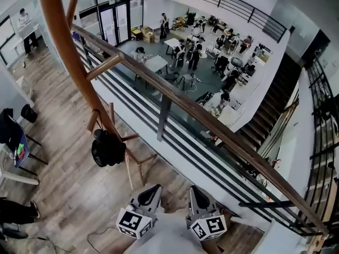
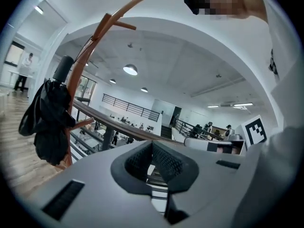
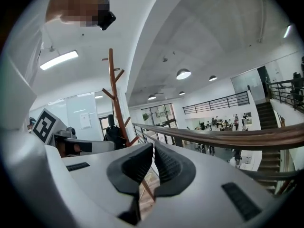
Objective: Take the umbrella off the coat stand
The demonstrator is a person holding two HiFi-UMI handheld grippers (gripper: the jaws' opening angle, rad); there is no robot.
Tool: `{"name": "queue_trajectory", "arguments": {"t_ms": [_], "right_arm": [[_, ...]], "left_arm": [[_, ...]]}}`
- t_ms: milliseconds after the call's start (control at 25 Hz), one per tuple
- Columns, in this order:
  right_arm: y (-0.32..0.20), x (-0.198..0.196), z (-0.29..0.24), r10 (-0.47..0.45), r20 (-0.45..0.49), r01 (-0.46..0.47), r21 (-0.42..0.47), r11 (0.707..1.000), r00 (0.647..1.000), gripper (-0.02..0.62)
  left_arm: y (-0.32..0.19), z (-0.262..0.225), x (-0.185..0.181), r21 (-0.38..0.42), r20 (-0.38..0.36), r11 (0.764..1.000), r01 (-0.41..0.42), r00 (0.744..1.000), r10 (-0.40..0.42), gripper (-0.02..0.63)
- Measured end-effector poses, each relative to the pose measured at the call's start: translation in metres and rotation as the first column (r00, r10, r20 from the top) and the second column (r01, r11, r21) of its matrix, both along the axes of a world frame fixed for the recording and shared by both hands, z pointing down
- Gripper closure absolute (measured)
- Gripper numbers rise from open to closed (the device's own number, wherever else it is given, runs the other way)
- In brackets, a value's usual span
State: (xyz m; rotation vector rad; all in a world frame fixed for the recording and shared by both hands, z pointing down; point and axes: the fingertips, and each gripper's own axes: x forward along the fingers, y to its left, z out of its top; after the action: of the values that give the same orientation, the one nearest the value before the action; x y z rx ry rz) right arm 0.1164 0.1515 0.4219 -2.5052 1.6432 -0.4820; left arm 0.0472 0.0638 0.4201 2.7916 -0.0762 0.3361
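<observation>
The wooden coat stand [image 1: 69, 46] rises in a curve at the left of the head view, and a folded black umbrella [image 1: 107, 148] hangs from a low peg on it. Both grippers are held close to my body at the bottom edge, short of the stand and apart from the umbrella. My left gripper [image 1: 152, 190] is shut and holds nothing; its own view has the umbrella [image 2: 47, 122] and stand [image 2: 90, 46] off to the left of its jaws [image 2: 152, 148]. My right gripper [image 1: 196, 192] is shut and holds nothing too, with the stand [image 3: 114, 94] and umbrella [image 3: 114, 134] ahead on the left.
A wooden handrail [image 1: 212, 126] on a glass balustrade runs diagonally just behind the stand, over a lower hall with people and desks. A desk with chairs [image 1: 16, 142] stands at the left on the wood floor. Stairs [image 1: 270, 115] descend at the right.
</observation>
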Motion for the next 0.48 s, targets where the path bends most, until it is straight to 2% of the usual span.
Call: {"name": "queue_trajectory", "arguments": {"t_ms": [160,280,400,480], "right_arm": [[-0.042,0.005,0.005,-0.118,0.011,0.118,-0.012,0.993,0.993,0.557],[-0.073,0.006,0.007,-0.235,0.011,0.235,-0.014,0.972,0.972,0.558],[-0.100,0.009,0.005,-0.350,0.026,0.351,-0.007,0.936,0.936,0.558],[-0.117,0.015,0.007,-0.440,0.018,0.440,-0.005,0.898,0.898,0.557]], "left_arm": [[-0.031,0.002,0.001,-0.011,0.009,0.995,0.094,0.996,-0.094,0.586],[-0.052,0.003,0.001,-0.008,0.017,0.983,0.183,0.983,-0.183,0.586],[-0.070,0.001,0.002,-0.007,0.020,0.954,0.301,0.954,-0.300,0.586],[-0.082,0.002,0.004,0.004,0.021,0.920,0.391,0.920,-0.391,0.586]]}}
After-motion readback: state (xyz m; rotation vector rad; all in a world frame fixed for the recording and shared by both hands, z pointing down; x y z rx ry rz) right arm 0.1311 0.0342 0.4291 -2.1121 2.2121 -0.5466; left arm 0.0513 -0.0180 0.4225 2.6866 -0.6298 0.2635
